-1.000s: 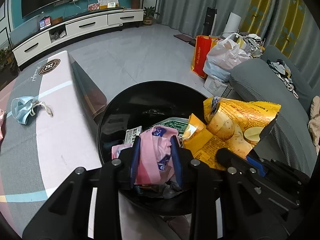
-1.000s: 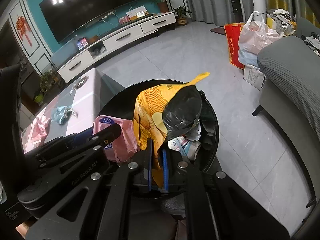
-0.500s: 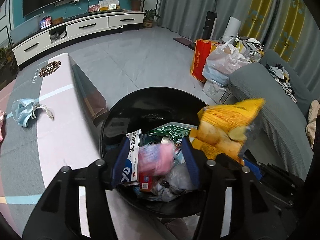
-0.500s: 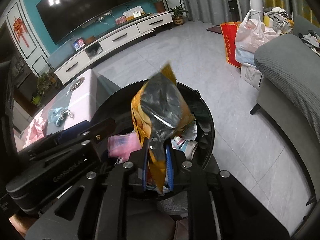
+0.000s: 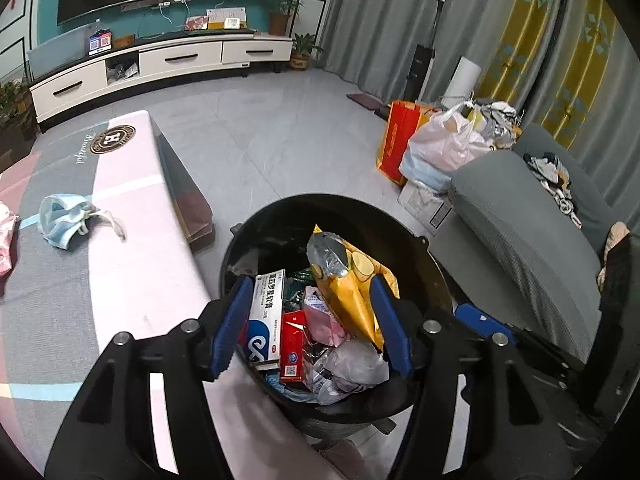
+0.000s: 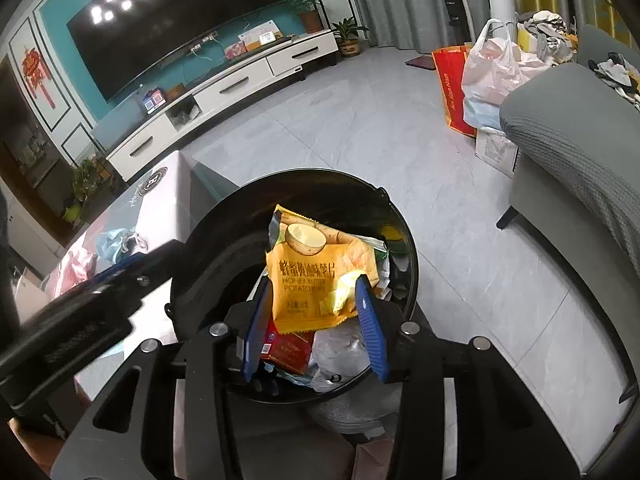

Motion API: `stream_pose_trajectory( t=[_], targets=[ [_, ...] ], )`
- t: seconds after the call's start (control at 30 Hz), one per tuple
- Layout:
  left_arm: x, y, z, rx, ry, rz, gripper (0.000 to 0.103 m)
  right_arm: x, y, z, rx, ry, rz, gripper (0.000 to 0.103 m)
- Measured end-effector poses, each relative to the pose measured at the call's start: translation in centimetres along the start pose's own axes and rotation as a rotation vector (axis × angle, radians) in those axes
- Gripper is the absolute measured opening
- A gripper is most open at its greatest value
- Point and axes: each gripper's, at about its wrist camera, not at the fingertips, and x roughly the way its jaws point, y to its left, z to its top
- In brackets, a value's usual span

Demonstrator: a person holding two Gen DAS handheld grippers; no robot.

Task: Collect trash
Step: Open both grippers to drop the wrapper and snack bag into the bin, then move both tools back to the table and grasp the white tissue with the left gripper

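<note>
A black round trash bin (image 5: 400, 220) (image 6: 224, 256) stands beside the table and holds several pieces of trash. A yellow chip bag (image 5: 352, 280) (image 6: 316, 284) lies on top of the pile, next to a pink wrapper (image 5: 324, 320) and a white-blue medicine box (image 5: 266, 312). My left gripper (image 5: 312, 328) is open and empty above the bin. My right gripper (image 6: 314, 328) is open and empty above the bin, with the chip bag lying between and below its fingers. A blue face mask (image 5: 64, 220) (image 6: 116, 242) and a pink wrapper (image 5: 6, 240) (image 6: 74, 266) lie on the table.
The table (image 5: 132, 264) with a pink and grey cover is left of the bin. A grey sofa (image 5: 532, 240) (image 6: 580, 152) is on the right. Shopping bags (image 5: 440, 148) stand on the tiled floor behind. A TV cabinet (image 5: 160, 64) lines the far wall.
Both grippers opened. The pink wrapper dropped from my left gripper and the chip bag from my right gripper; both now lie in the bin.
</note>
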Motion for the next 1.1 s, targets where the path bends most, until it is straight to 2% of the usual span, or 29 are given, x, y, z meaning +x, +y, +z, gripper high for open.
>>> stream_pose_trajectory(
  t=[0.4,0.57,0.87,1.1],
  targets=[
    [-4.8,4.5,-1.0,-0.097,-0.072,0.007,0.067,-1.3,1.9,0.0,-0.013,-0.048,0.031,0.046],
    [-7.8,6.8,-1.9,-0.097,-0.118,0.078,0.069,-1.9,3.6,-0.1,-0.039,-0.076,0.049,0.049],
    [-12.0,13.6,-4.3,-0.191,-0.147,0.182,0.07,-1.4,8.4,-1.1,-0.131,-0.072,0.081,0.05],
    [-15.7,19.9,-7.0,-0.266,-0.191,0.332,0.07,-0.2,12.4,-2.3,-0.217,-0.045,0.099,0.05]
  ],
)
